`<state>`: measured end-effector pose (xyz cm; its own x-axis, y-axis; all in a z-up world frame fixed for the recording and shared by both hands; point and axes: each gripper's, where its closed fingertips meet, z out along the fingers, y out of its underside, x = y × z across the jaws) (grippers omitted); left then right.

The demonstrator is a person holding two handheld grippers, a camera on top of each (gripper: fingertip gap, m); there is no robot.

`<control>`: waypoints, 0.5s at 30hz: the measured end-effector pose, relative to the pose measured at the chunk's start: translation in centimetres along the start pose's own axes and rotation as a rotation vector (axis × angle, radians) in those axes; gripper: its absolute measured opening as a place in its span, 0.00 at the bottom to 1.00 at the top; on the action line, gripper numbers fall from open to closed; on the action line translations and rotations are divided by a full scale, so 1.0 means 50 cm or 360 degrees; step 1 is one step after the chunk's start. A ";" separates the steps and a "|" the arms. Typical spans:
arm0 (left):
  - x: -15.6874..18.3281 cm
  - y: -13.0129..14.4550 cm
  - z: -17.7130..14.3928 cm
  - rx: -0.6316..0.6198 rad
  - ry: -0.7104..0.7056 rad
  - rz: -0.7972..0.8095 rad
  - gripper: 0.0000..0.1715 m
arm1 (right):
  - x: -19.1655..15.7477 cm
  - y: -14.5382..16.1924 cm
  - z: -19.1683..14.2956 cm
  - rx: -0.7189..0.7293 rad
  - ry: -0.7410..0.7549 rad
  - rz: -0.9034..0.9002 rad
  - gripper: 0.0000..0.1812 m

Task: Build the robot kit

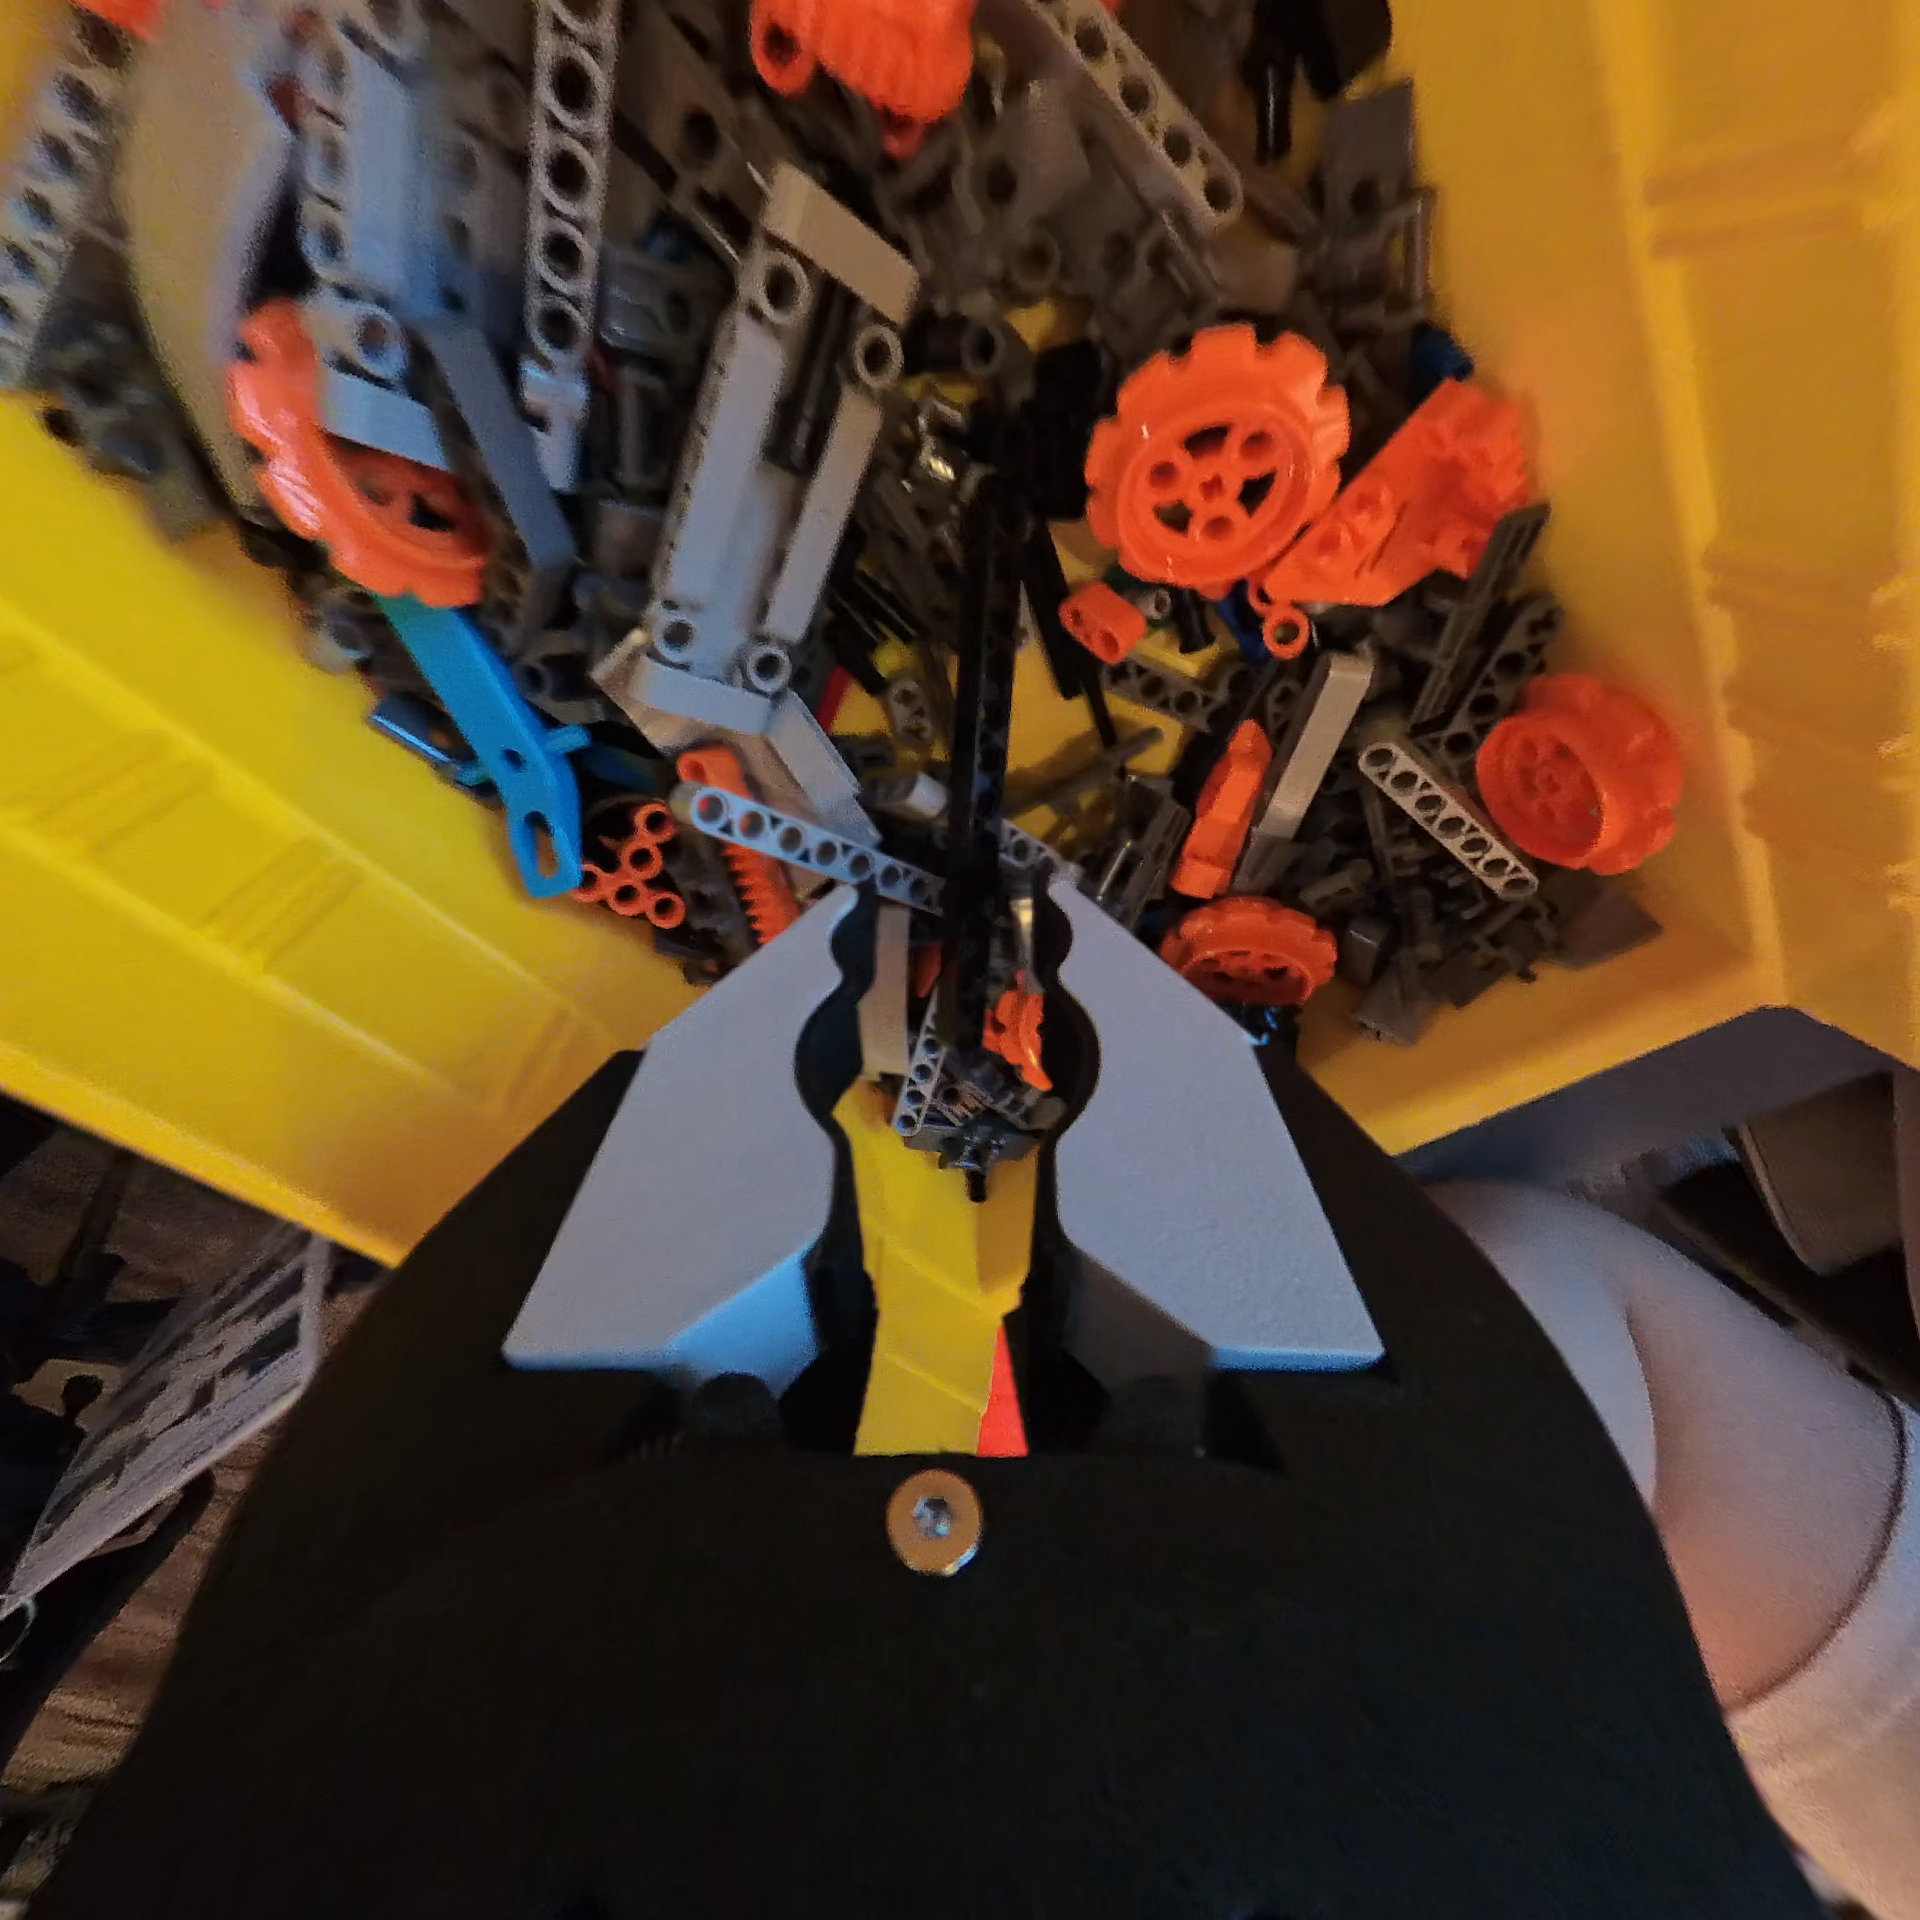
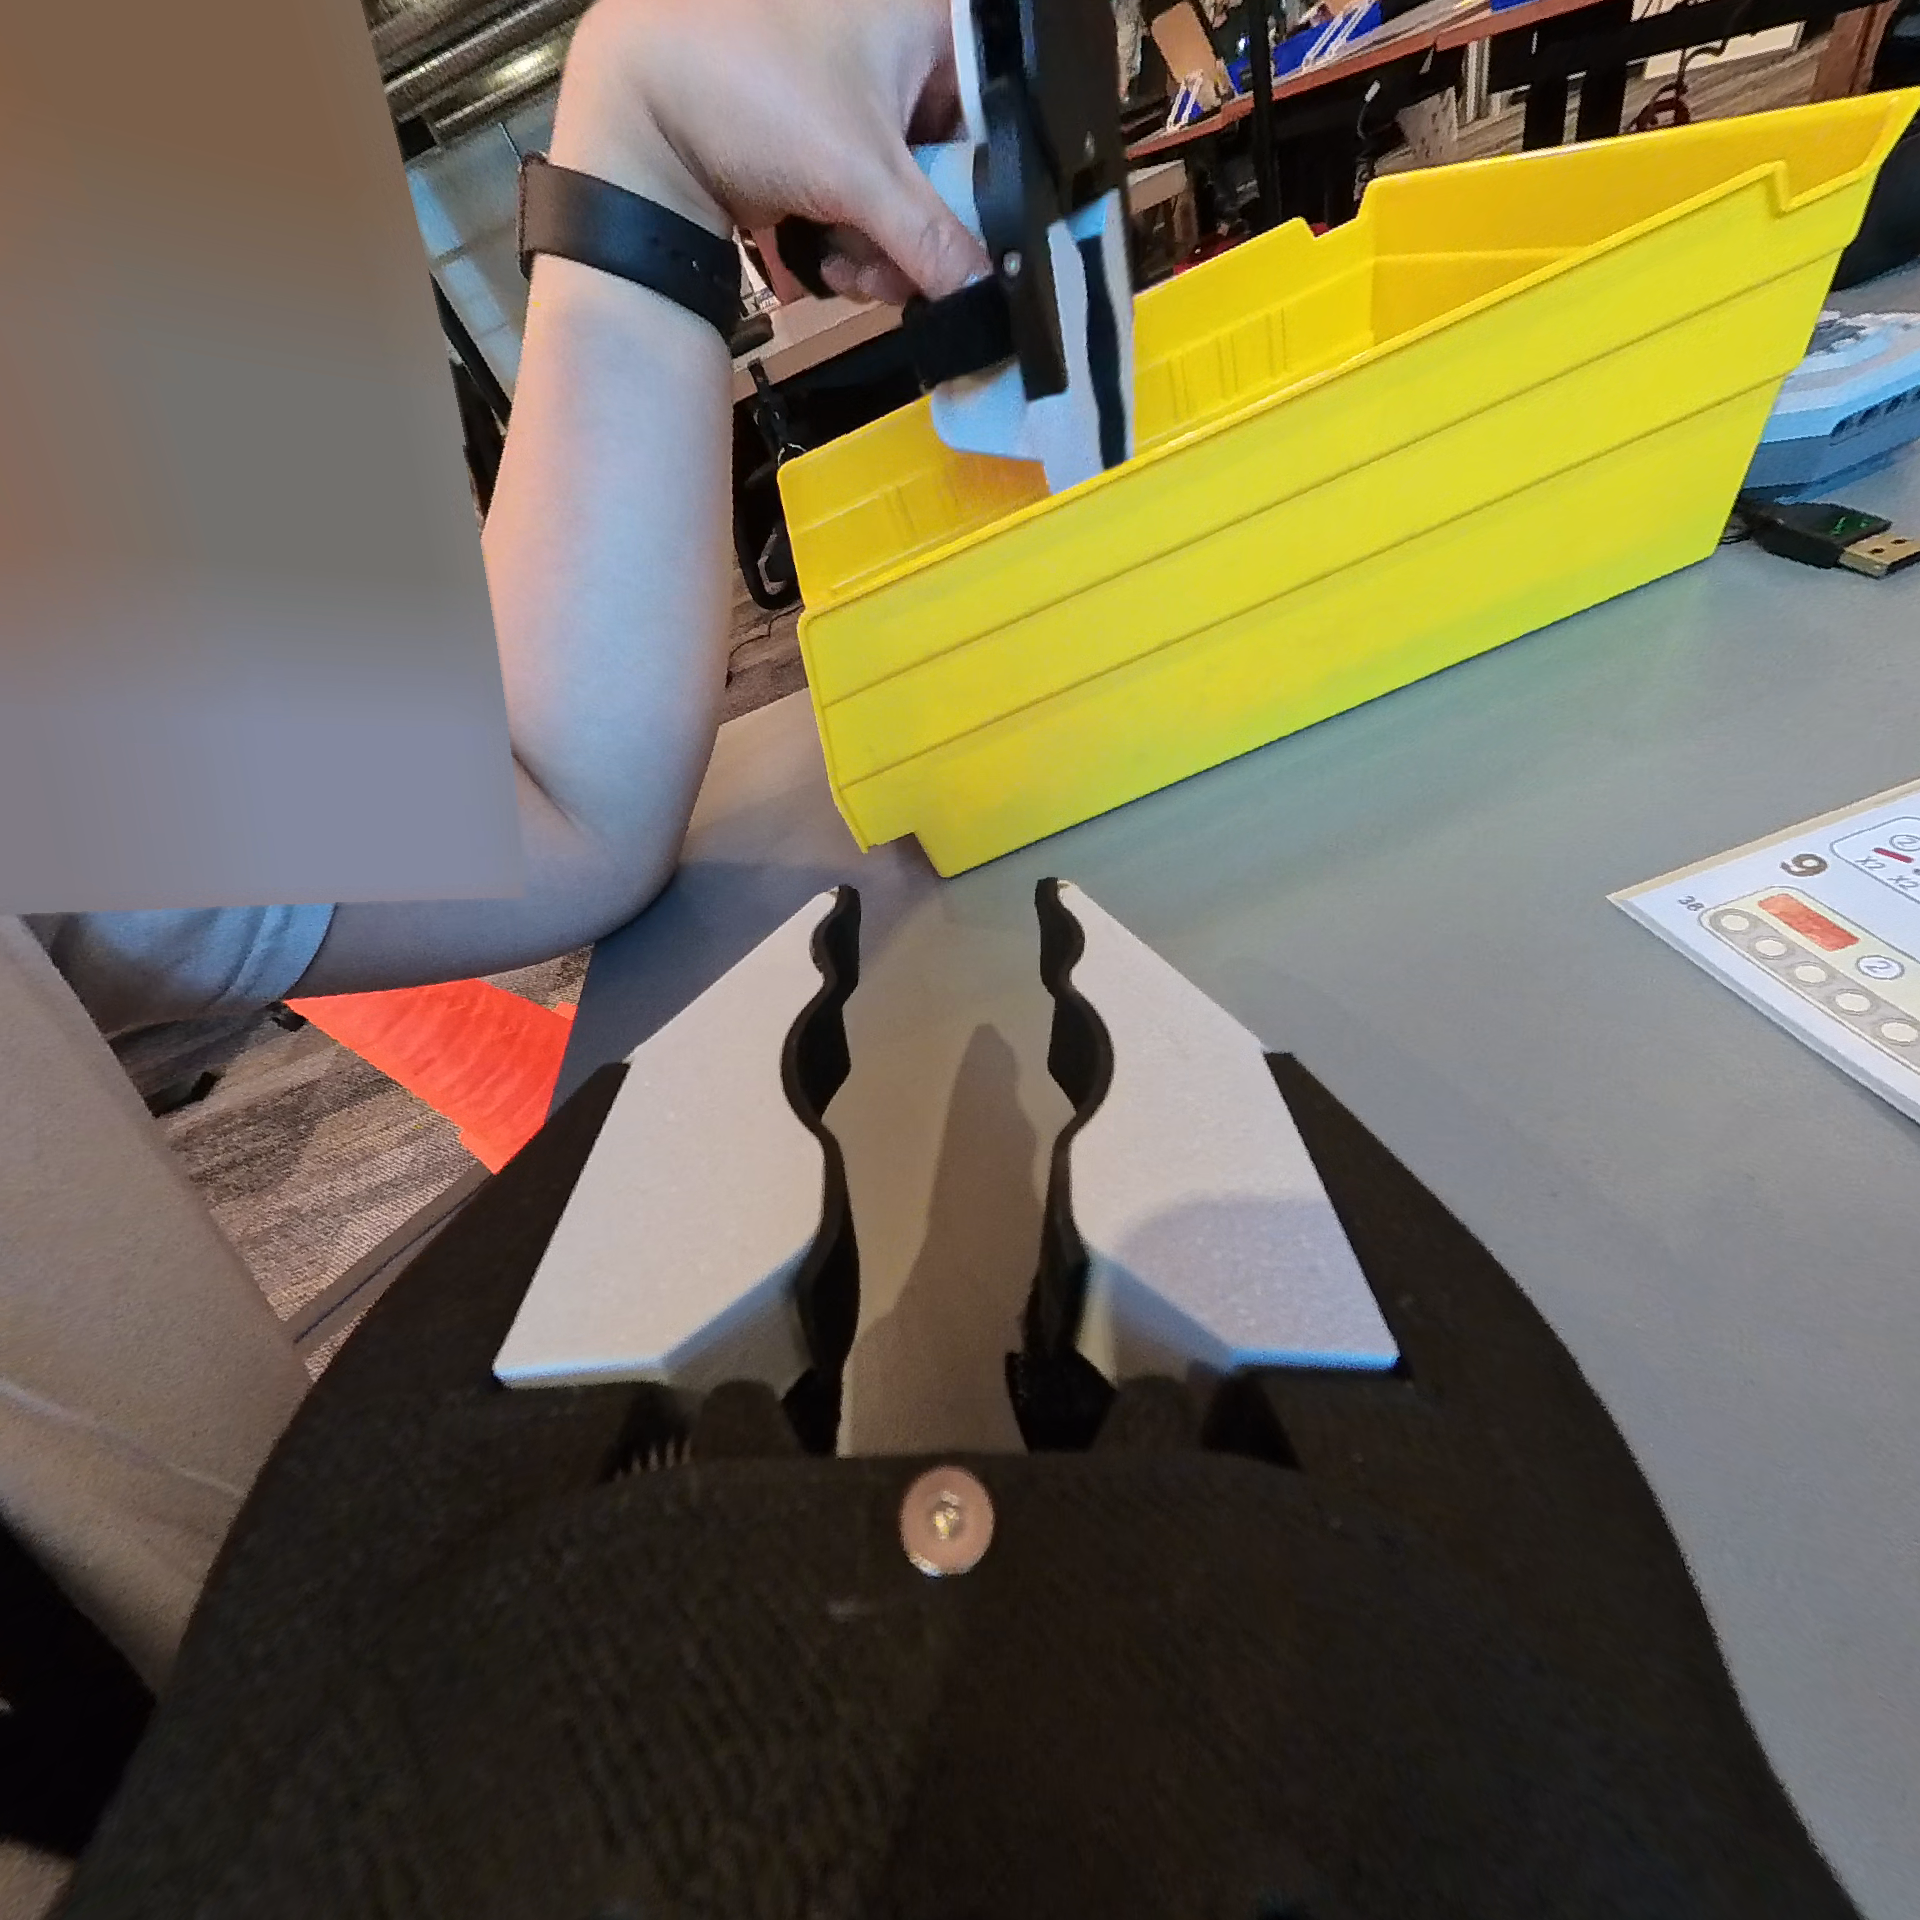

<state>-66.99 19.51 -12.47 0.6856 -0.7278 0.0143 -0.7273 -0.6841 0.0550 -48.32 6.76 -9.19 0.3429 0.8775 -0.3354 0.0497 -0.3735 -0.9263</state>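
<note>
Left hand-held gripper (image 1: 961, 914), centre frame, reaches into the yellow bin (image 1: 260, 883), jaws clenched on a thin black rod (image 1: 977, 727) standing above loose bricks; probably light, stiff and slippery, best gripped mid-shaft. Right hand-held gripper (image 2: 948, 904) hovers released over the desk (image 2: 1455, 831).

A yellow plastic bin (image 2: 1299, 582) stands on the grey worktop (image 2: 1455, 1039), filling the 12 to 2 o'clock part of the right wrist view. Inside it lies a jumble of building pieces: an orange toothed wheel (image 1: 1216, 462) at 1 o'clock, a smaller orange wheel (image 1: 1579, 774) at 2 o'clock against the bin wall, a blue strip (image 1: 499, 727) at 10 o'clock, grey holed beams (image 1: 566, 197) at 11 o'clock, and a long black rod (image 1: 982, 665) near the centre. A printed instruction sheet (image 2: 1808, 956) lies on the worktop at 3 o'clock. A black cable plug (image 2: 1829, 535) rests at 2 o'clock beside the bin's far end.
</note>
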 end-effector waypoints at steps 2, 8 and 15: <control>-0.019 -0.032 -0.013 0.0094 -0.0132 0.0047 0.30 | 0.000 0.000 0.000 -0.0001 -0.0003 0.0004 0.19; 0.028 -0.108 0.002 0.0166 -0.0090 0.0275 0.26 | -0.001 0.001 0.000 -0.0002 -0.0008 0.0008 0.19; 0.064 -0.145 0.040 0.0081 0.0014 0.0287 0.36 | -0.003 0.002 0.000 -0.0006 -0.0020 0.0023 0.19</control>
<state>-59.57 22.07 -14.80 0.5442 -0.8385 0.0284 -0.8388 -0.5444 0.0001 -48.37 6.62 -9.24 0.3317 0.8757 -0.3509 0.0484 -0.3873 -0.9207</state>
